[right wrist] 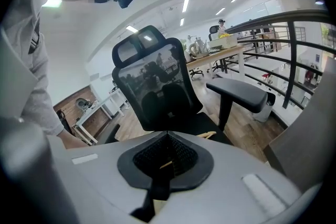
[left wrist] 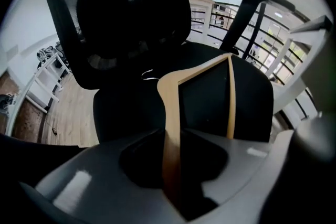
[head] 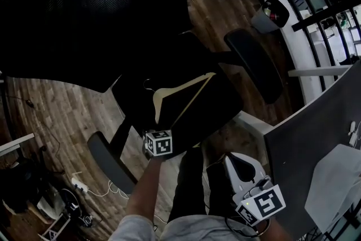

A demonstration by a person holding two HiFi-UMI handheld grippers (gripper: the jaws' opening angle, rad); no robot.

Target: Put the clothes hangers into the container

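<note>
A wooden clothes hanger (head: 186, 84) with a thin metal hook lies on the seat of a black office chair (head: 220, 104). My left gripper (head: 161, 130) is at the hanger's near end. In the left gripper view one wooden arm of the hanger (left wrist: 170, 113) runs straight between the two jaws of that gripper (left wrist: 173, 134), and both press on its sides. My right gripper (head: 236, 160) hangs low at the right, beside the chair, with its jaws together and nothing in them. In the right gripper view, past that gripper (right wrist: 167, 136), a tip of the hanger (right wrist: 210, 135) shows on the seat.
The chair's armrests (head: 254, 62) (head: 110, 161) flank the seat and its tall backrest (head: 96, 14) fills the upper left. A dark grey tabletop (head: 307, 144) with a pale grey object (head: 338, 178) stands at the right. A bin (head: 271, 15) and a black railing (head: 327, 14) are beyond.
</note>
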